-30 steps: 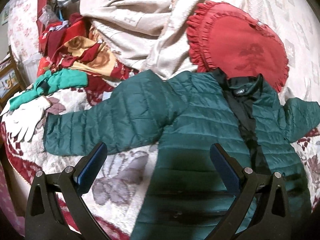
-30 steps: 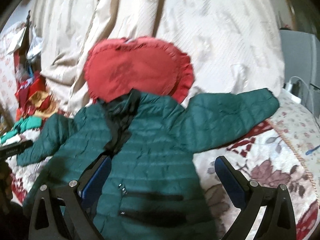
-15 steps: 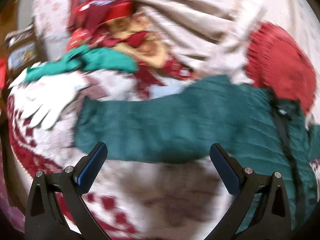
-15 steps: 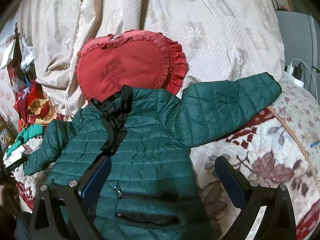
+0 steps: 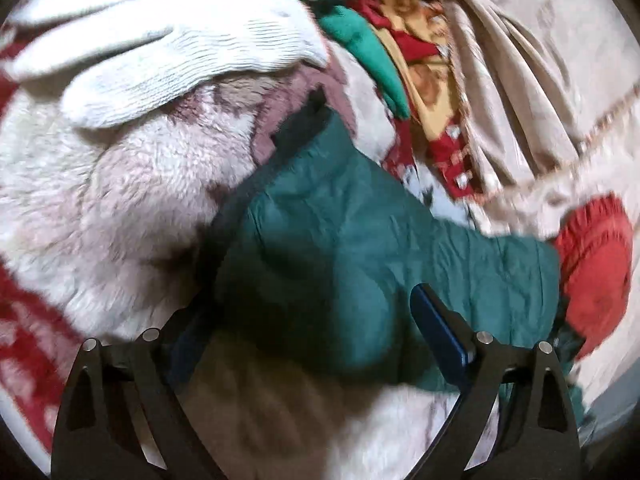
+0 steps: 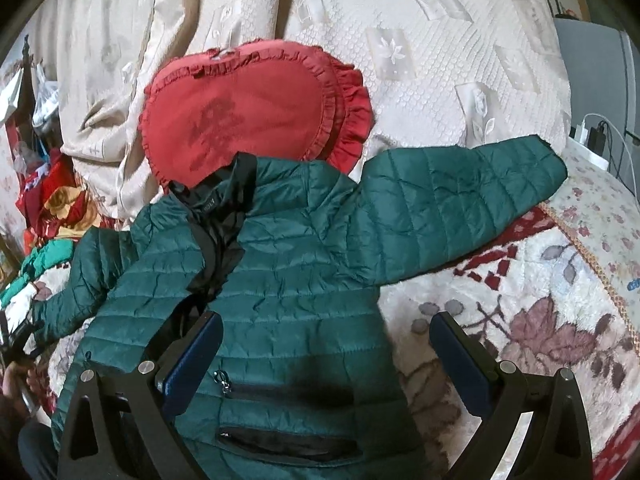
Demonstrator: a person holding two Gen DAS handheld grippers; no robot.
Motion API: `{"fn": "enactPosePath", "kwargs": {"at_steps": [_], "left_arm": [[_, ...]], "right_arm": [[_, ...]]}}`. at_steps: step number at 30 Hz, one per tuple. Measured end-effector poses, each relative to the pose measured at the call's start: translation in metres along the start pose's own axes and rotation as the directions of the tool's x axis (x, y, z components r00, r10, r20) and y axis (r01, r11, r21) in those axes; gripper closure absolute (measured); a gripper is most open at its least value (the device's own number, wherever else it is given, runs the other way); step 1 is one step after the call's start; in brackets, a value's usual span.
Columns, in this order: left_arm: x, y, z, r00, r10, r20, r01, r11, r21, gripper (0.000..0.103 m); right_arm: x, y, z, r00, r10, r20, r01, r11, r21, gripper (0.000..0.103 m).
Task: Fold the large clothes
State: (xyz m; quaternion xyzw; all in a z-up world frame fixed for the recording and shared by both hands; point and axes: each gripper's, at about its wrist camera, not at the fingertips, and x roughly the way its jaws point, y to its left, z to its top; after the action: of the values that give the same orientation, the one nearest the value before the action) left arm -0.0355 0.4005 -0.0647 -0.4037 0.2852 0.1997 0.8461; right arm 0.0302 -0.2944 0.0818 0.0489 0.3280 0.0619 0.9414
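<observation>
A dark green quilted jacket point(image 6: 288, 288) lies face up on the bed, sleeves spread, black collar toward the red pillow. Its left sleeve point(image 5: 360, 256) fills the left wrist view, black cuff point(image 5: 304, 120) pointing away. My left gripper point(image 5: 308, 332) is open, low over the sleeve, its jaws either side of the sleeve near the cuff end; the left finger point(image 5: 188, 344) is partly hidden under the fabric edge. My right gripper point(image 6: 324, 356) is open and empty above the jacket's lower front, by the zip pockets. The left gripper point(image 6: 16, 340) shows small at the far left.
A red heart-shaped ruffled pillow point(image 6: 240, 108) leans against cream bedding point(image 6: 440, 40). White gloves point(image 5: 160, 48), a teal cloth point(image 5: 360, 36) and red-yellow patterned cloth point(image 5: 420, 60) lie past the sleeve cuff. The floral fleece blanket point(image 6: 540, 320) covers the bed. A charger and cables point(image 6: 592, 132) sit at right.
My left gripper swung left and dropped down onto the jacket's left sleeve near its cuff. My right gripper stayed over the jacket front, shifting only slightly closer.
</observation>
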Motion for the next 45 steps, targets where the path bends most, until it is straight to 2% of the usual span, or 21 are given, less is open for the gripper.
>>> {"fn": "enactPosePath", "kwargs": {"at_steps": [3,4,5,6,7,9,14,17,21,22,24,27,29,31,34,35,37,40,41,43,45], "left_arm": [[0.004,-0.003,0.005,1.000,-0.003,0.016,0.003,0.999,-0.035,0.009],[0.005,-0.004,0.006,1.000,0.003,0.018,-0.003,0.999,-0.036,0.017],[0.005,-0.006,0.007,1.000,0.019,0.021,-0.019,0.999,-0.027,0.054],[0.006,-0.006,0.009,1.000,0.027,0.013,-0.027,0.999,-0.023,0.077],[0.006,-0.005,0.011,1.000,0.026,0.008,-0.026,0.999,-0.033,0.089],[-0.007,-0.007,0.012,0.998,0.023,0.061,-0.021,0.999,-0.041,0.089],[-0.049,-0.020,0.021,0.977,0.086,0.194,-0.091,0.996,0.016,0.089],[-0.076,-0.024,0.026,0.951,0.150,0.270,-0.159,0.987,0.013,0.089],[-0.106,-0.038,0.029,0.904,0.232,0.358,-0.245,0.969,-0.011,0.090],[-0.107,-0.045,0.029,0.902,0.231,0.365,-0.241,0.970,-0.019,0.090],[-0.110,-0.066,0.028,0.912,0.193,0.363,-0.210,0.978,0.007,0.090],[-0.107,-0.117,0.017,0.943,0.063,0.328,-0.111,0.985,0.129,0.090],[-0.104,-0.160,0.001,0.957,-0.049,0.286,-0.015,0.976,0.219,0.090],[-0.098,-0.205,-0.021,0.961,-0.166,0.221,0.095,0.949,0.299,0.090],[-0.081,-0.270,-0.057,0.950,-0.294,0.105,0.234,0.891,0.388,0.090],[-0.073,-0.289,-0.068,0.944,-0.325,0.066,0.271,0.871,0.409,0.090],[-0.056,-0.323,-0.097,0.920,-0.390,-0.042,0.366,0.816,0.448,0.090],[-0.028,-0.365,-0.141,0.865,-0.460,-0.198,0.494,0.719,0.488,0.090],[-0.019,-0.378,-0.156,0.839,-0.481,-0.253,0.540,0.681,0.495,0.090],[-0.004,-0.396,-0.178,0.790,-0.511,-0.338,0.612,0.629,0.480,0.090],[0.013,-0.411,-0.197,0.727,-0.542,-0.422,0.687,0.586,0.431,0.090]], "right_arm": [[0.007,-0.001,-0.001,1.000,0.000,-0.029,0.000,1.000,0.008,0.001],[0.010,-0.002,-0.001,0.999,0.004,-0.038,-0.003,1.000,0.012,0.001],[0.010,-0.002,-0.001,0.999,0.006,-0.041,-0.005,1.000,0.015,0.001],[0.011,-0.002,-0.002,0.999,0.006,-0.045,-0.005,1.000,0.016,0.001],[0.012,-0.002,-0.002,0.999,0.006,-0.050,-0.005,1.000,0.017,0.001],[0.014,-0.002,-0.002,0.998,0.007,-0.055,-0.006,1.000,0.016,0.001],[0.012,-0.004,-0.001,0.999,0.010,-0.050,-0.009,1.000,0.021,0.001],[0.009,-0.007,0.000,0.999,0.013,-0.038,-0.012,0.999,0.034,0.001],[0.006,-0.011,0.001,0.999,0.015,-0.035,-0.014,0.999,0.047,0.001],[0.005,-0.012,0.001,0.999,0.014,-0.039,-0.012,0.999,0.049,0.001],[0.004,-0.016,-0.001,0.998,0.012,-0.060,-0.010,0.999,0.045,0.001],[0.007,-0.024,-0.007,0.992,0.009,-0.129,-0.006,1.000,0.025,0.001],[0.008,-0.027,-0.012,0.986,-0.023,-0.164,0.022,1.000,-0.007,0.001],[0.007,-0.031,-0.014,0.984,-0.044,-0.172,0.040,0.999,-0.027,0.001],[0.004,-0.039,-0.016,0.984,-0.053,-0.170,0.051,0.999,-0.017,0.001],[0.003,-0.042,-0.016,0.984,-0.055,-0.168,0.054,0.999,-0.010,0.001],[0.002,-0.046,-0.016,0.983,-0.062,-0.170,0.064,0.998,0.005,0.001],[0.002,-0.048,-0.016,0.980,-0.093,-0.177,0.095,0.995,0.005,0.001],[0.002,-0.049,-0.017,0.978,-0.107,-0.178,0.109,0.994,-0.001,0.001],[0.003,-0.049,-0.017,0.977,-0.115,-0.182,0.115,0.993,-0.011,0.001],[0.006,-0.051,-0.018,0.974,-0.119,-0.194,0.118,0.993,-0.016,0.001]]}}
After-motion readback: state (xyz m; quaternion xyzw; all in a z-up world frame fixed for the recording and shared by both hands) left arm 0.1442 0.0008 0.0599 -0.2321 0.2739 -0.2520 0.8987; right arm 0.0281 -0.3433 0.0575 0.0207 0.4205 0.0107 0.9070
